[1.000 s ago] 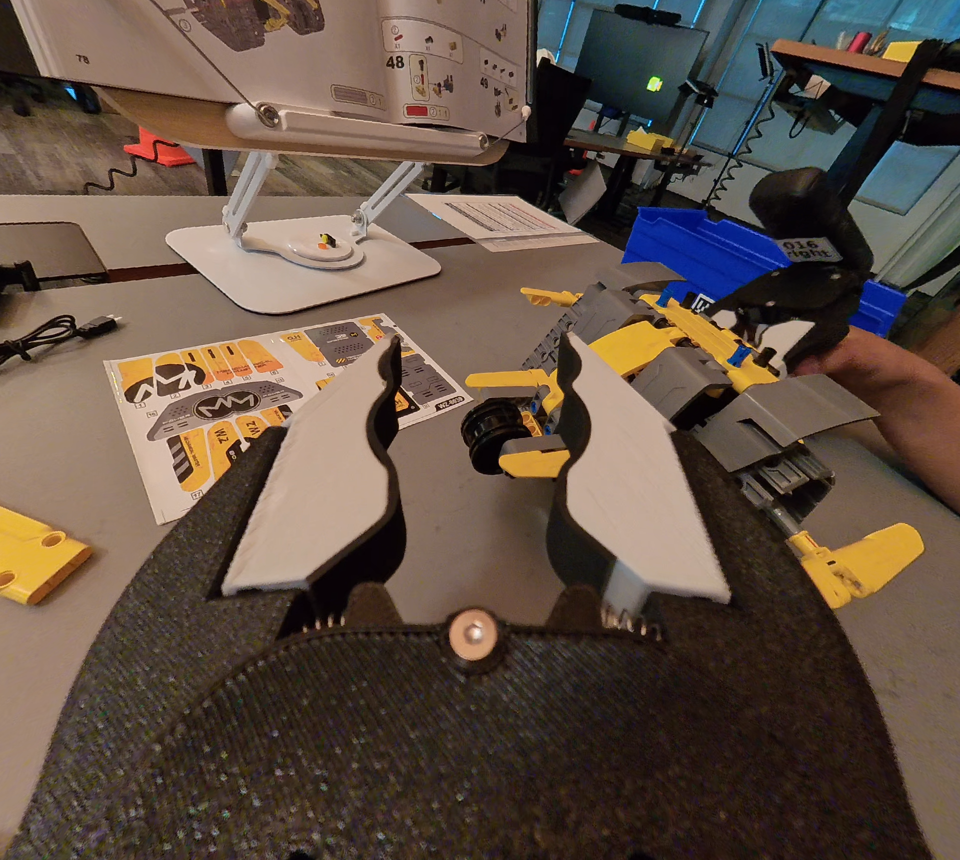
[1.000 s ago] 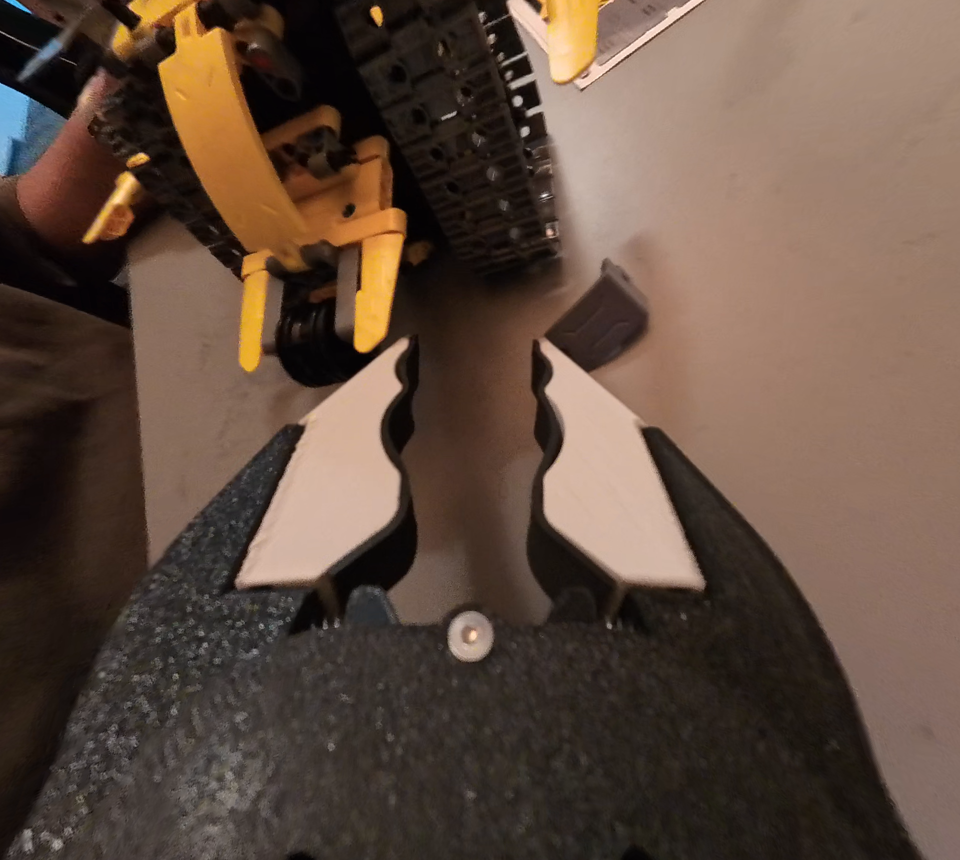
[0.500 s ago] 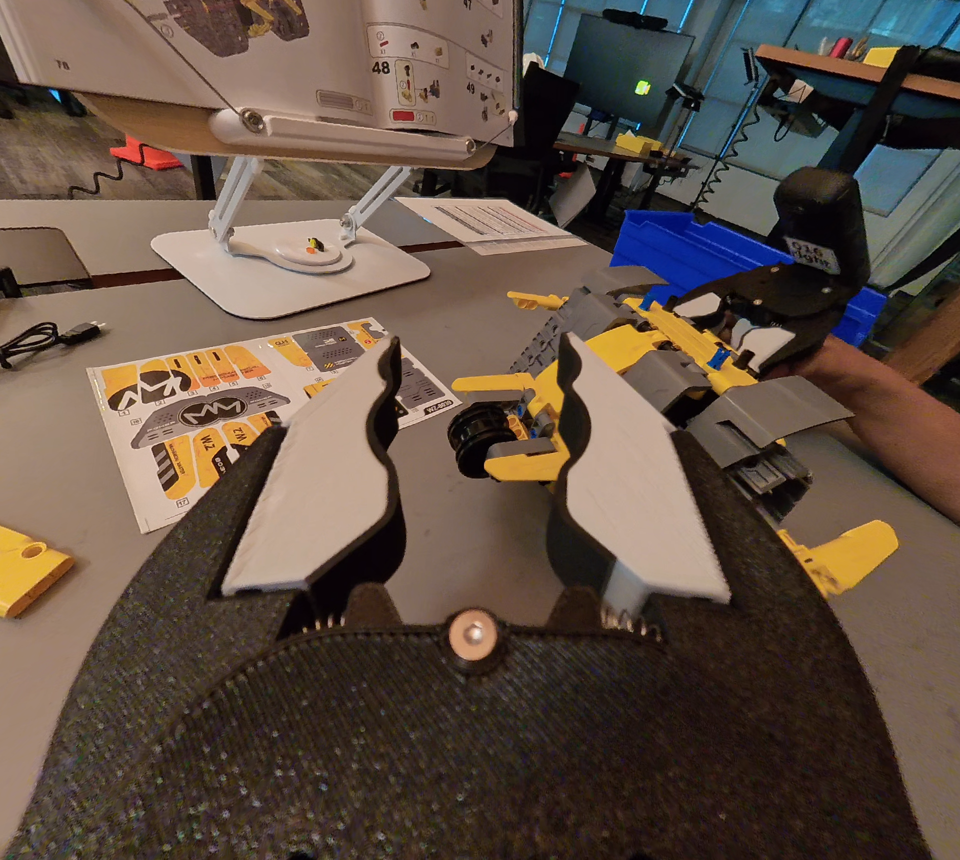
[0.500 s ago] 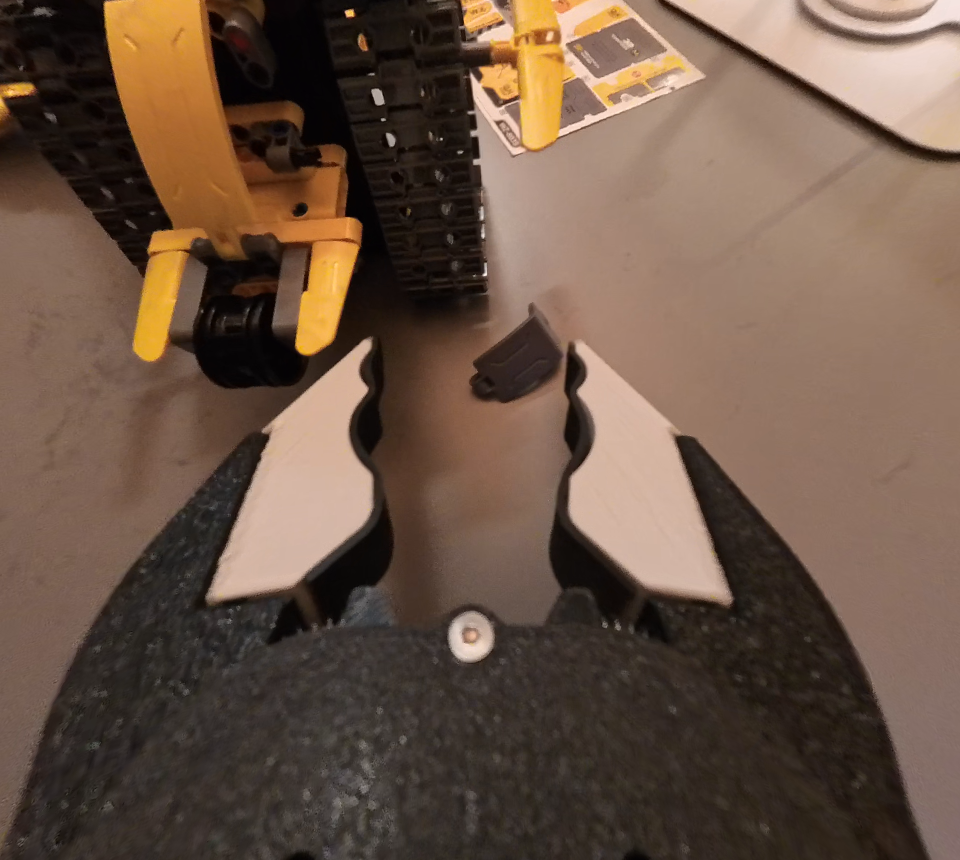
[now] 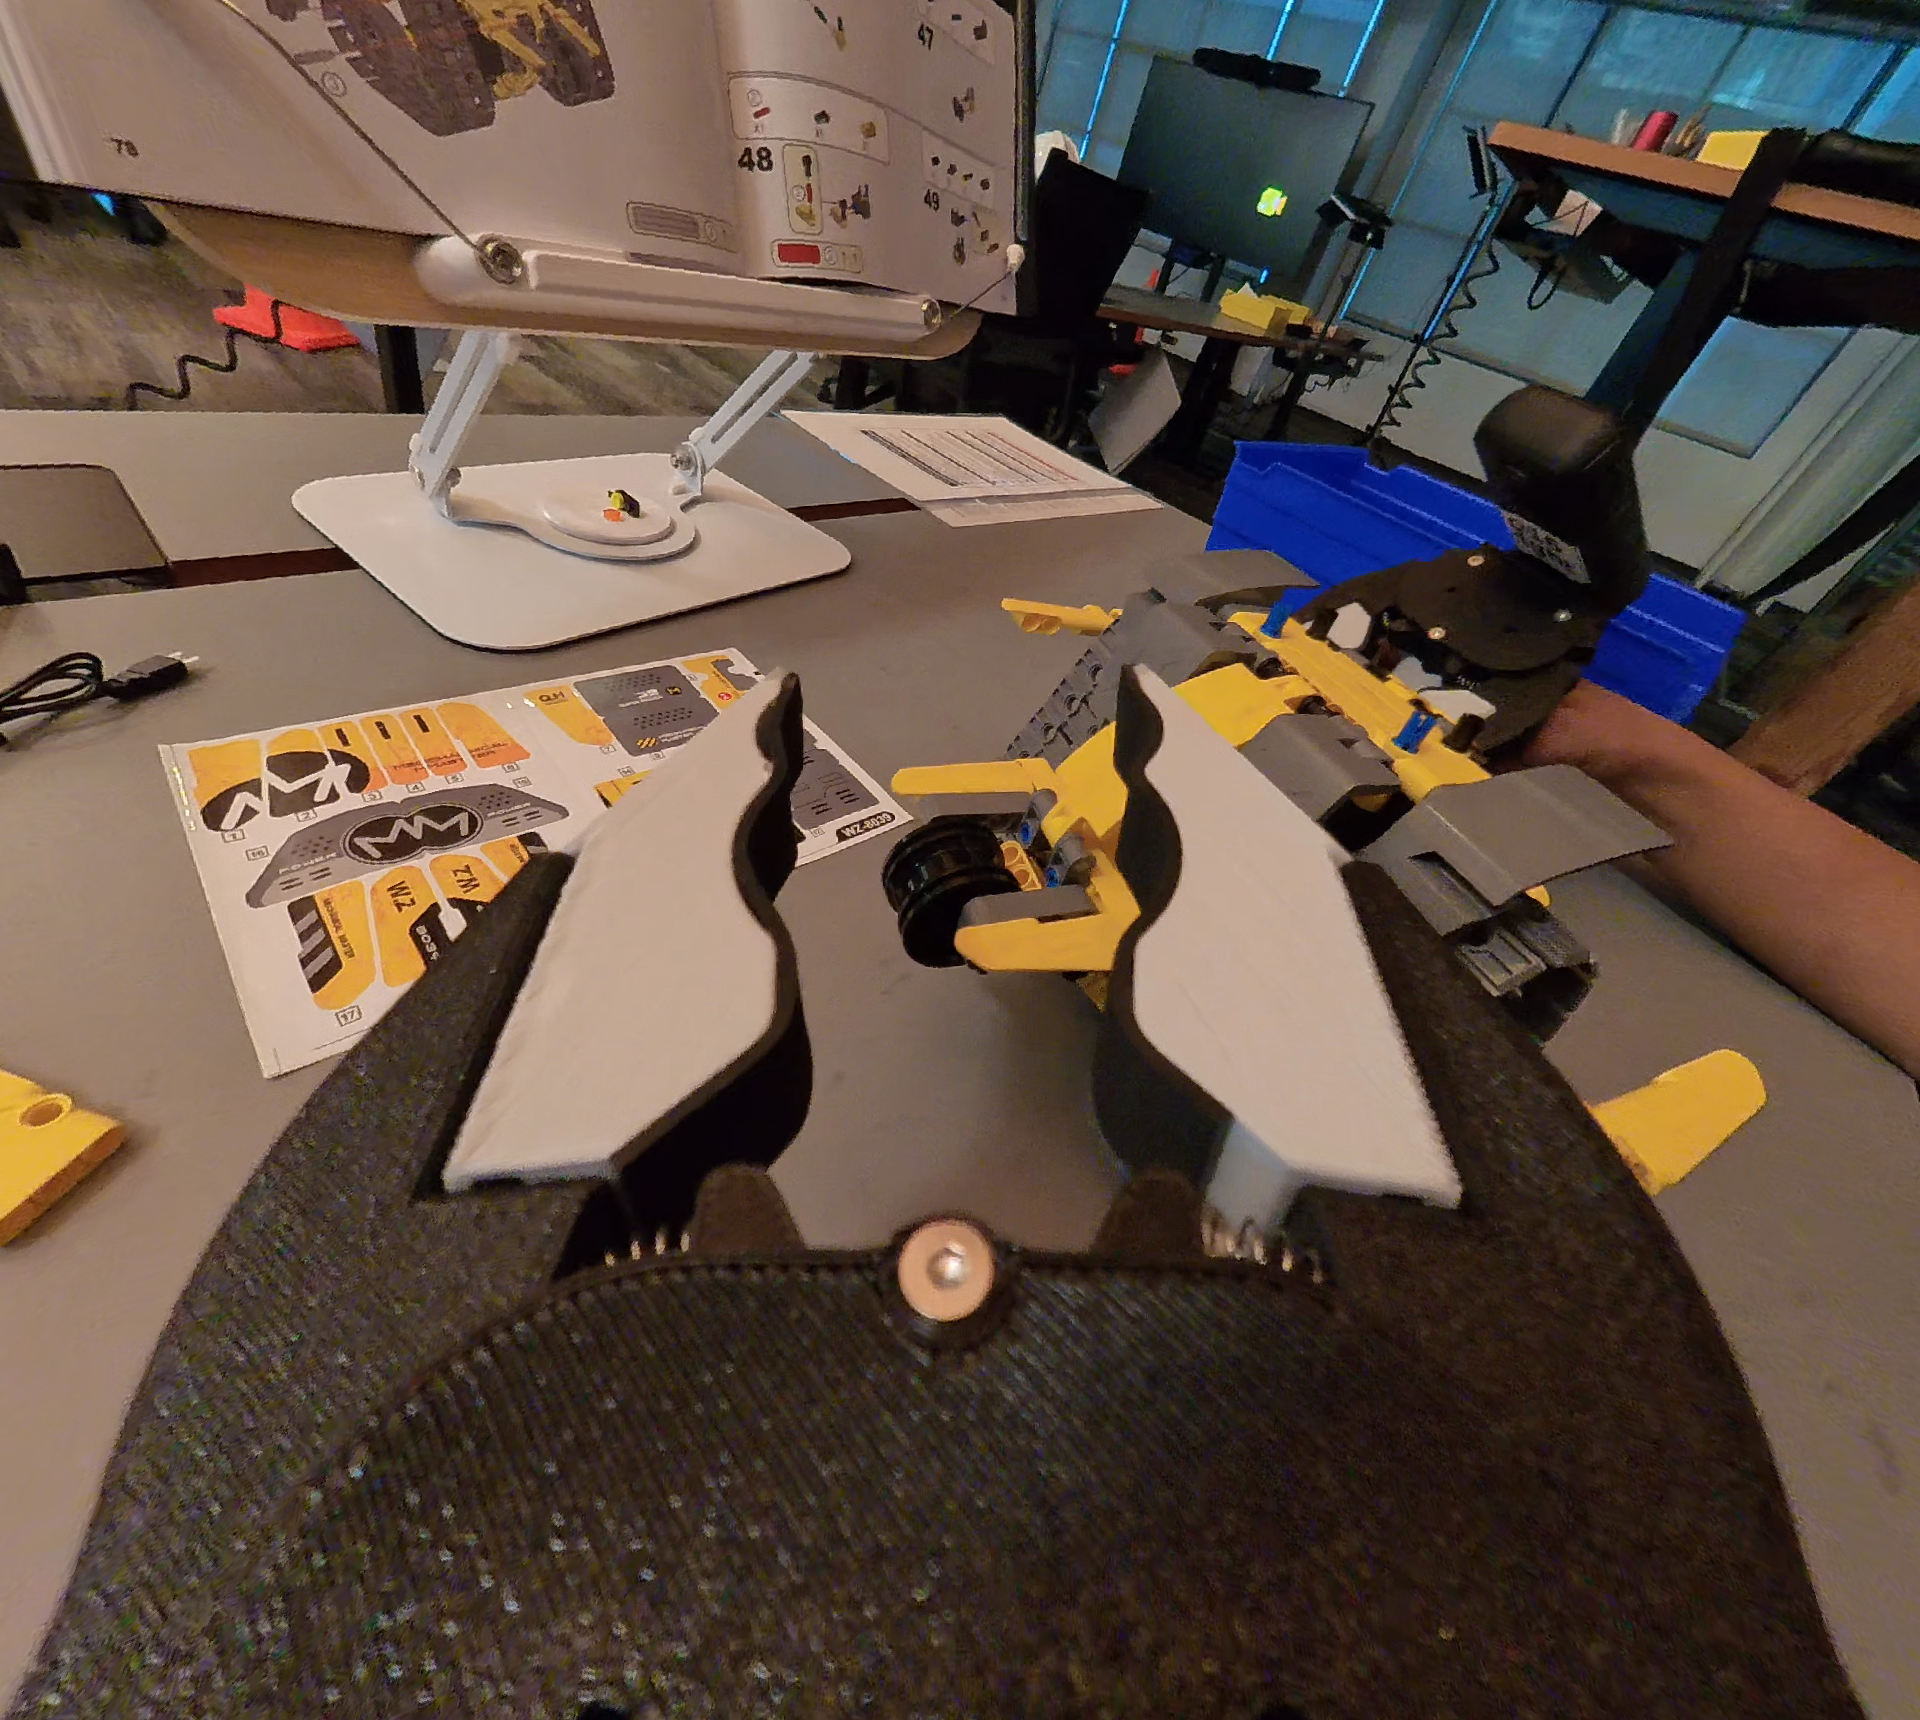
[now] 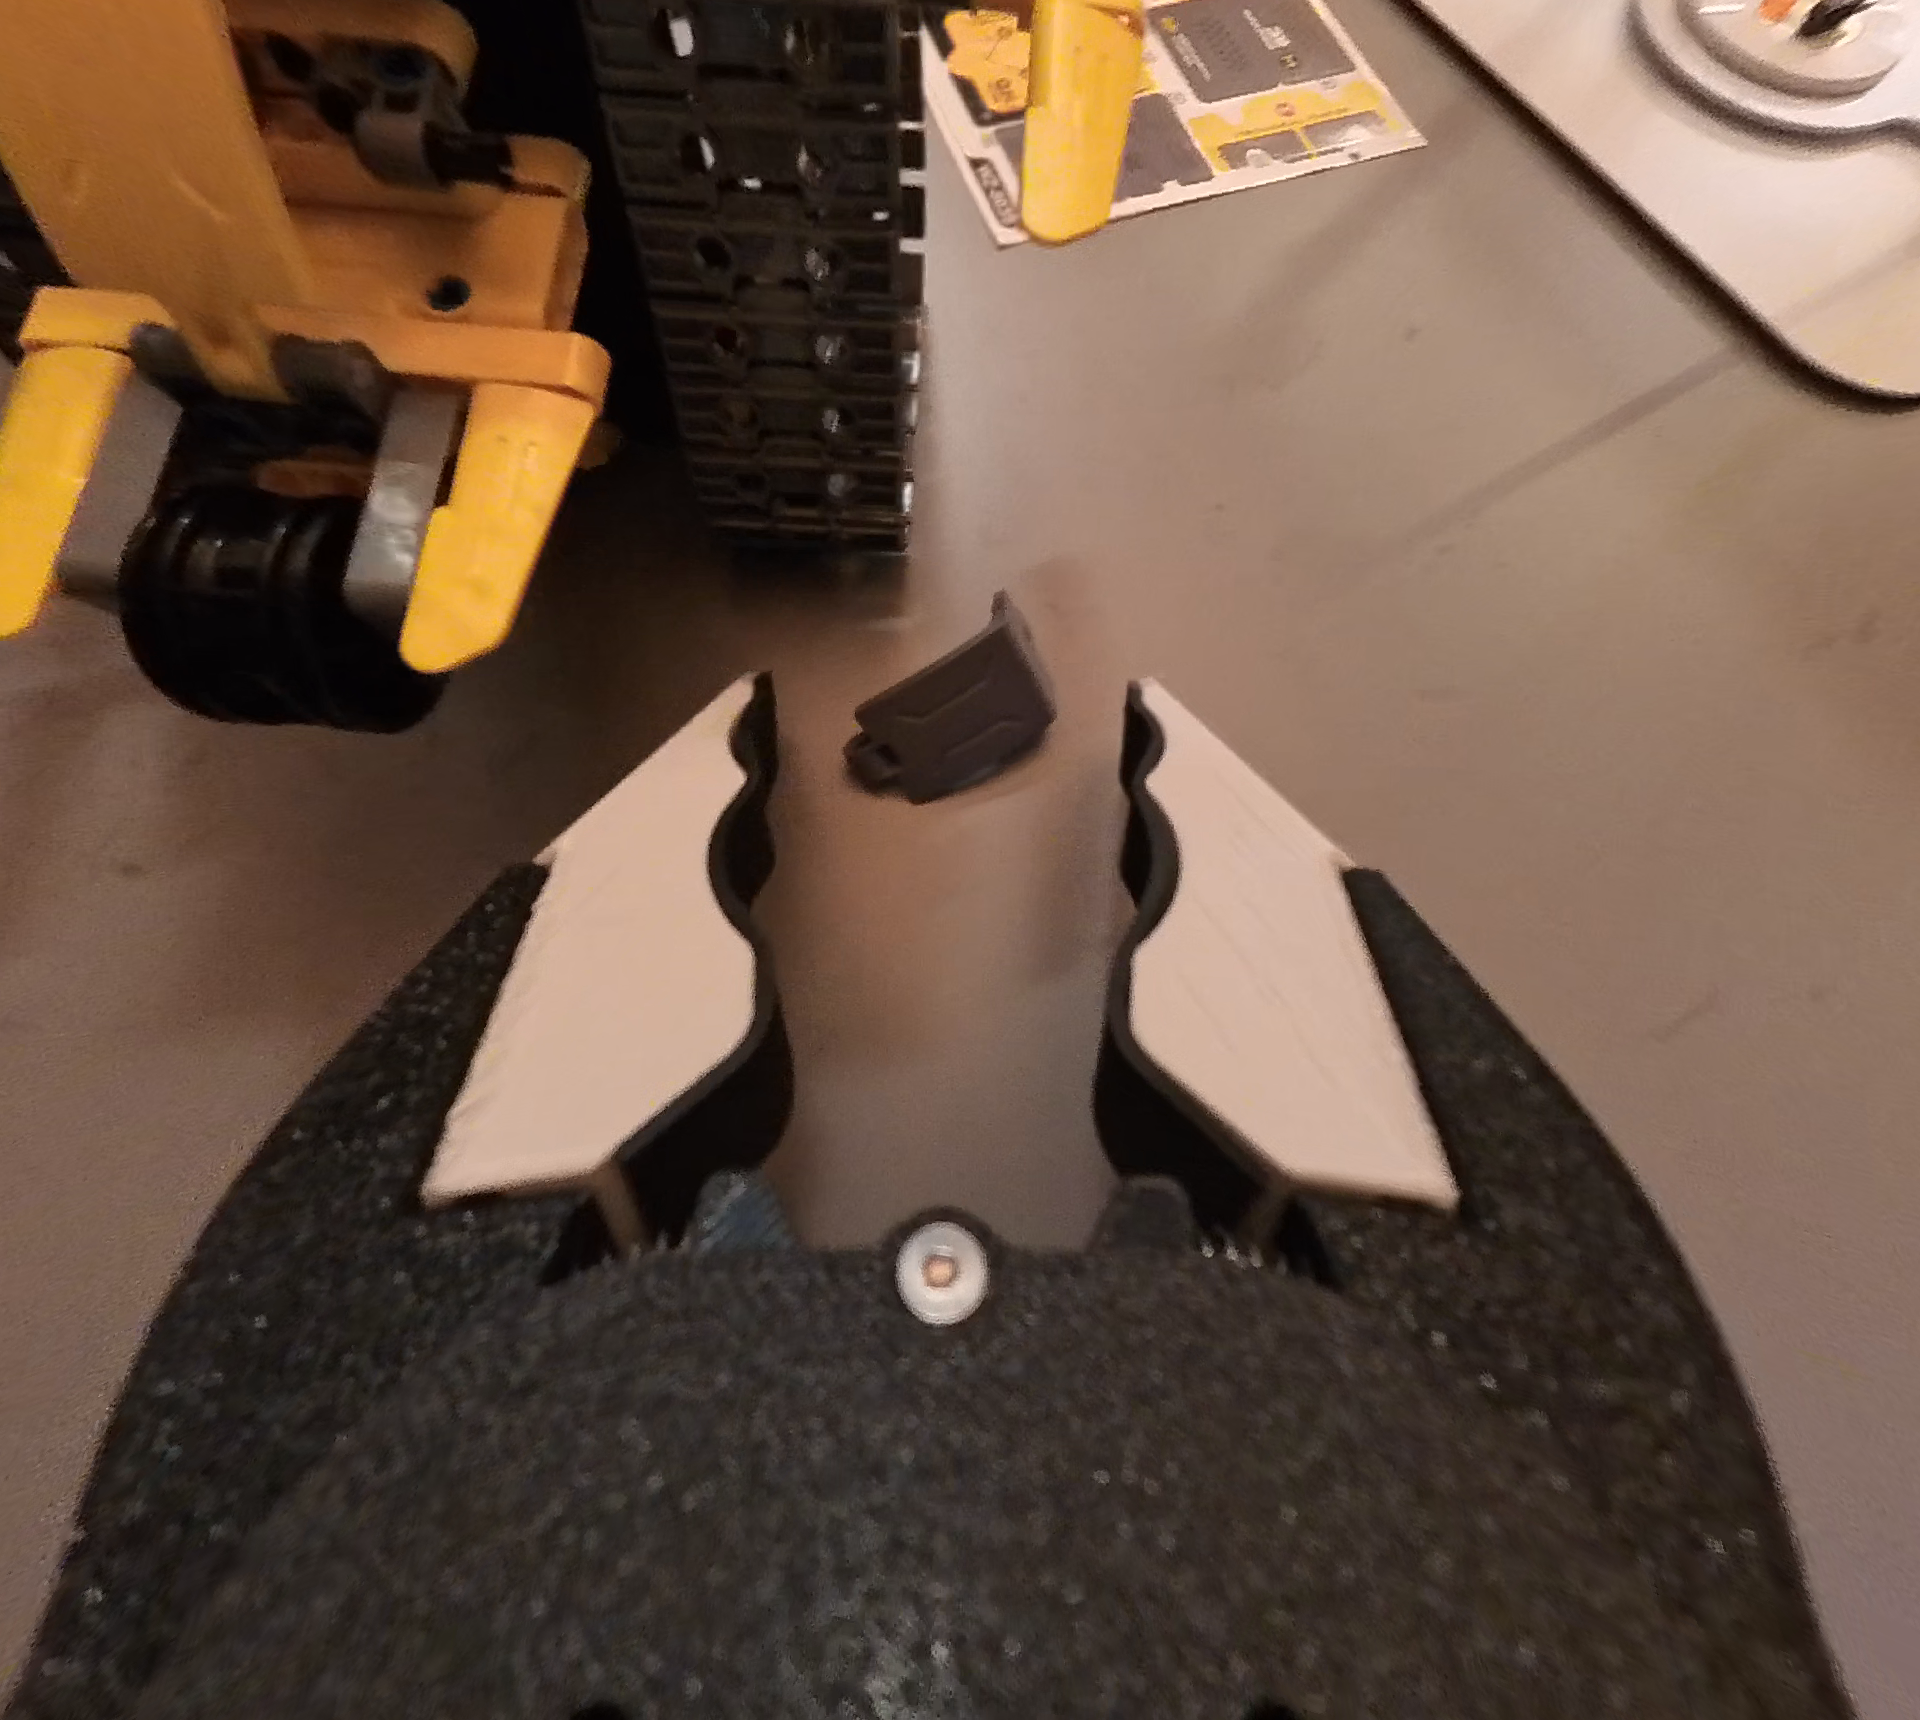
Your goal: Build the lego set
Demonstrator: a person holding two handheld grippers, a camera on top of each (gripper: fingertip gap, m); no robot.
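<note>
My right gripper (image 6: 951, 691) is open just above the grey table, with a small dark grey plastic piece (image 6: 956, 720) lying between its fingertips, untouched. Just past it stands a yellow and black tracked toy vehicle (image 6: 758, 216) with a black wheel (image 6: 260, 610) at its near end. My left gripper (image 5: 961, 704) is open and empty, held above the table, with the vehicle (image 5: 1278, 735) just ahead and to its right. In the left wrist view the right gripper (image 5: 1496, 621) and a hand sit at the vehicle's far side. The small piece is hidden in that view.
A sticker sheet (image 5: 416, 818) lies left of the vehicle. A white book stand (image 5: 582, 548) holds an open instruction booklet (image 5: 468, 8). A blue bin (image 5: 1351, 507) is at the back right. Loose yellow pieces (image 5: 42, 1151) and a black cable (image 5: 73, 683) lie at the left. Across from one pair of fingers to the other is roughly 20 cm.
My right gripper has swung away from the vehicle's underside, levelled out and opened wider, so the small grey piece now lies between its fingertips. My left gripper has hardly moved.
</note>
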